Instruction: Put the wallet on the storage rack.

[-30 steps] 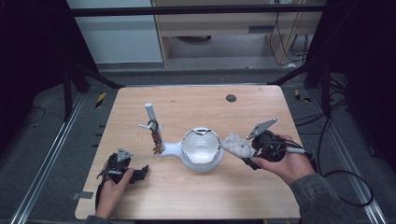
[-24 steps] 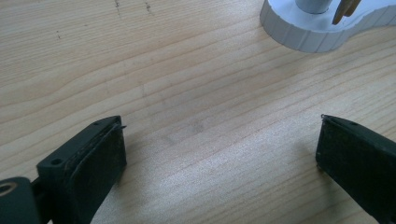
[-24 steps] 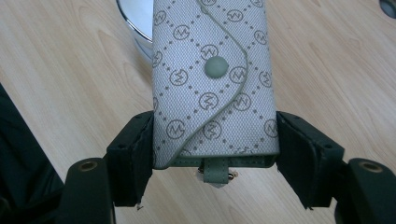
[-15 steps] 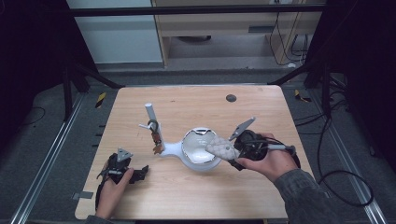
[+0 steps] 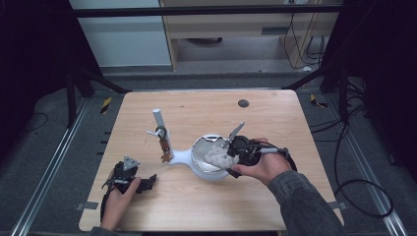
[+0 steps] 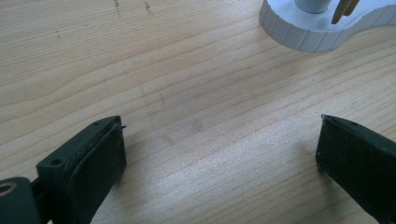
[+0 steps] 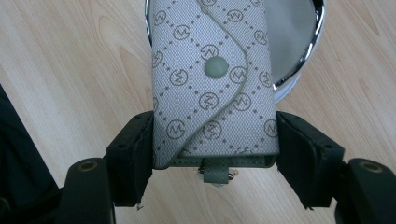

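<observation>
The pouch point(image 7: 212, 88) hides much of the bowl point(image 7: 299, 42), top edge cropping both.

Looks like a lab or test bay, not a home.

A bare wooden table point(image 5: 275, 196) is set on grey flooring between aluminium rails point(image 5: 49, 177), dark frame struts point(image 5: 93, 78) are braced around it, loose cables point(image 5: 344, 162) are trailed over the floor, and plain cabinets point(image 5: 231, 29) are lined up behind.

Pouch point(image 7: 212, 88) over bowl point(image 5: 199, 156) — post point(image 5: 160, 123) (upright) to its left.
</observation>
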`<state>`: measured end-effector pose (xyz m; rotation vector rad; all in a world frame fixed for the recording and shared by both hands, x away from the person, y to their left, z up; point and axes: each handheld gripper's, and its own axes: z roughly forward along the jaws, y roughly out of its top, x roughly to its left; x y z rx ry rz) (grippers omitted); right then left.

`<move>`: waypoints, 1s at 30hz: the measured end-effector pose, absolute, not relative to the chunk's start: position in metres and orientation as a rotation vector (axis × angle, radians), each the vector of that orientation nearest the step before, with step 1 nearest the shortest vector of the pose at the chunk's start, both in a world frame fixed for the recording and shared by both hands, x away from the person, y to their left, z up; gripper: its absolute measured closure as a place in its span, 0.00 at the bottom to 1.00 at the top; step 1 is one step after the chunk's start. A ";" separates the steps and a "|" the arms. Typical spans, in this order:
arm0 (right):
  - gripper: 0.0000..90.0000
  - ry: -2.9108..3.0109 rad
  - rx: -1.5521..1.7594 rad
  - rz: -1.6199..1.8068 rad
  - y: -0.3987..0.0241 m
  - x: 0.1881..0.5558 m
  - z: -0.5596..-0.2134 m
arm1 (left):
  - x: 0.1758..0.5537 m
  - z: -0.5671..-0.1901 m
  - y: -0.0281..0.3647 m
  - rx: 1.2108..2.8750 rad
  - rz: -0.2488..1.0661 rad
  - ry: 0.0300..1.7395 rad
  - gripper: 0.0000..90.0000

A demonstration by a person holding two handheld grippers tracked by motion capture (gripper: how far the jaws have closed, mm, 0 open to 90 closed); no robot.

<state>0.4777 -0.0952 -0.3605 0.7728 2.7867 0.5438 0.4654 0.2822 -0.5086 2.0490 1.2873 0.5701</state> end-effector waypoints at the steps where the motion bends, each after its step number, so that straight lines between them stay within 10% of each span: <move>1: 0.36 2.790 0.771 0.544 -0.094 0.479 -0.361 | 0.465 -0.509 0.282 2.049 0.570 1.287 0.01; 30: 0.35 2.803 0.791 0.458 -0.070 0.502 -0.369 | 0.465 -0.509 0.282 2.050 0.572 1.286 0.01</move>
